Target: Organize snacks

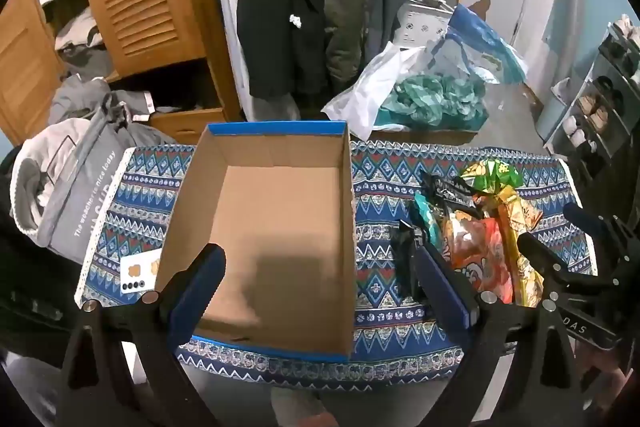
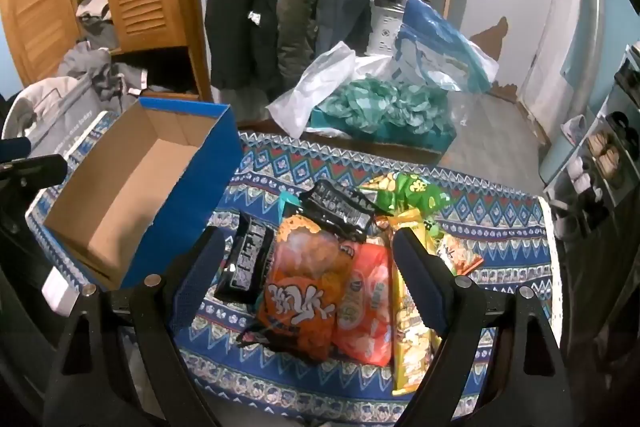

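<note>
Both grippers spread, nothing held. Snack pile [image 2: 340,267] on desk, right of empty box [image 1: 276,227]. Right gripper [image 2: 308,239] nearer, fingers straddling orange packet [image 2: 308,279]; long axis near-far. Left gripper [image 1: 320,259] over box.

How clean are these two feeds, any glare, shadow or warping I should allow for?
Left wrist view: a soft shadow falls across the floor of the empty box, straight edges bow from fisheye, corners vignetted black. Right wrist view: glare on the glossy orange packet, the background slightly soft, same bowing.
</note>
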The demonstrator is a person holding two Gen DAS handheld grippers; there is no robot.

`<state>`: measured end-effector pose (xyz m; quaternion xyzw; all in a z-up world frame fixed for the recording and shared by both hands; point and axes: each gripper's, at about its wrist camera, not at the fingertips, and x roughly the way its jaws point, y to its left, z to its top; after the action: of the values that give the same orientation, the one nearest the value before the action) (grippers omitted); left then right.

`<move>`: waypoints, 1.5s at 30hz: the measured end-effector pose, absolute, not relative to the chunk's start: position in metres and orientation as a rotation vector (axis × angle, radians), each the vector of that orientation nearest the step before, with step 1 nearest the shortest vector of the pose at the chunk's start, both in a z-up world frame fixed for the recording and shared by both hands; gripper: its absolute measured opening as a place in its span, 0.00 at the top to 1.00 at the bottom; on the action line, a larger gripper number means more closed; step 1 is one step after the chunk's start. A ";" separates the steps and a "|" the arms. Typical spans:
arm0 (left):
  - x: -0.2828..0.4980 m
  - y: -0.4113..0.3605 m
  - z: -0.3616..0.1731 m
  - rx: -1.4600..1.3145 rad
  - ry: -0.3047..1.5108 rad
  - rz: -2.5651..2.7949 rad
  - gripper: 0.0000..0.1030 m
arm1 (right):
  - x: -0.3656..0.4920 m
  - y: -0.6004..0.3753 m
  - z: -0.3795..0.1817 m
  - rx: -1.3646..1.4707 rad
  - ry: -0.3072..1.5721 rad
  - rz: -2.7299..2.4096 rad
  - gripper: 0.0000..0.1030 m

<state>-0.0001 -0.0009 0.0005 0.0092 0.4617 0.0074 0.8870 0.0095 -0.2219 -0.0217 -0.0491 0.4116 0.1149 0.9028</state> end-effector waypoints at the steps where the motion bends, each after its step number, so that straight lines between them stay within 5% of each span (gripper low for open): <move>1: 0.000 -0.001 0.000 0.017 0.960 0.014 0.06 | 0.010 -0.222 -0.022 -0.104 0.855 0.236 0.18; 45: -0.001 -0.003 -0.006 -0.003 0.979 -0.005 0.06 | 0.010 -0.224 -0.022 -0.103 0.858 0.238 0.18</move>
<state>-0.0011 -0.0031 -0.0063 -0.0014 0.4702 -0.0023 0.8825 0.0096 -0.2240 -0.0223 -0.0498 0.4147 0.1150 0.9013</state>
